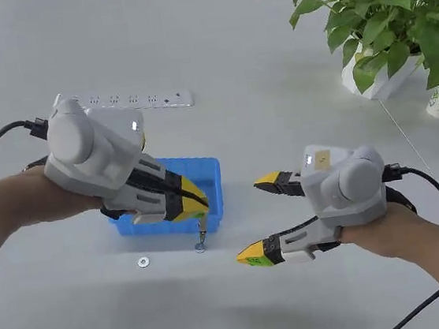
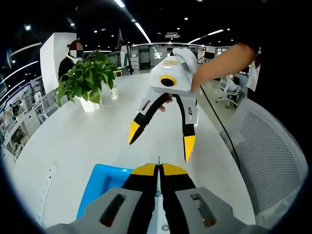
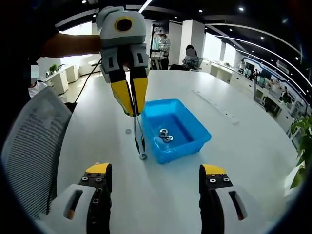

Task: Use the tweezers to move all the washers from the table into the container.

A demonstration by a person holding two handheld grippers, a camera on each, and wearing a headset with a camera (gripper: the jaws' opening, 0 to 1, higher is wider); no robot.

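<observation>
Left gripper (image 1: 200,203): fingers closed on thin metal tweezers (image 1: 201,228), tips down at a small silver washer (image 1: 200,248) on the white counter (image 1: 272,71), just beside the blue plastic container (image 1: 215,182).
Right gripper (image 1: 259,219): fingers wide apart, holding nothing.
Second loose washer (image 1: 142,261): on the counter, near the container.
Washers inside the container (image 3: 165,135): a few.

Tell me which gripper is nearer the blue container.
Left. The left gripper hangs over the front wall of the blue container, shut on tweezers that point down just before it. The right gripper sits open, off to the container's right, apart from it.
</observation>
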